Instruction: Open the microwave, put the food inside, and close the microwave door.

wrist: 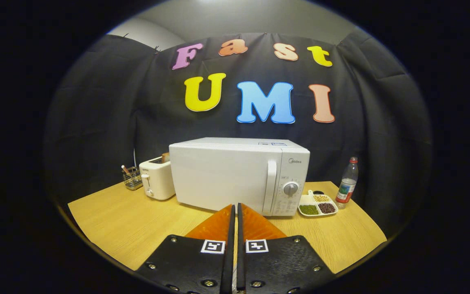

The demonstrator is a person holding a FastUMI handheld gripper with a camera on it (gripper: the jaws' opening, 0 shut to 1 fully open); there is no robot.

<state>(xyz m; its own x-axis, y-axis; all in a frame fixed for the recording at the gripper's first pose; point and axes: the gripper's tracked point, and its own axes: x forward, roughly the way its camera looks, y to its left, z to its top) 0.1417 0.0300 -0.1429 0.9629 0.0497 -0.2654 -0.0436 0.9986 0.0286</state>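
Observation:
A white microwave [235, 175] stands on the wooden table [137, 228] with its door closed and a vertical handle [271, 185] near its right side. To its right lies a white divided plate [317, 205] holding green, yellow and dark beans. My gripper [235, 206] is shut with nothing between its fingers, the tips meeting just in front of the microwave's lower front, well short of it.
A white toaster [156, 178] with a slice of bread in it stands left of the microwave, and a small wire rack [132, 178] sits beside it. A plastic bottle [347, 182] with a red cap stands right of the plate. Bare tabletop lies ahead of the fingers.

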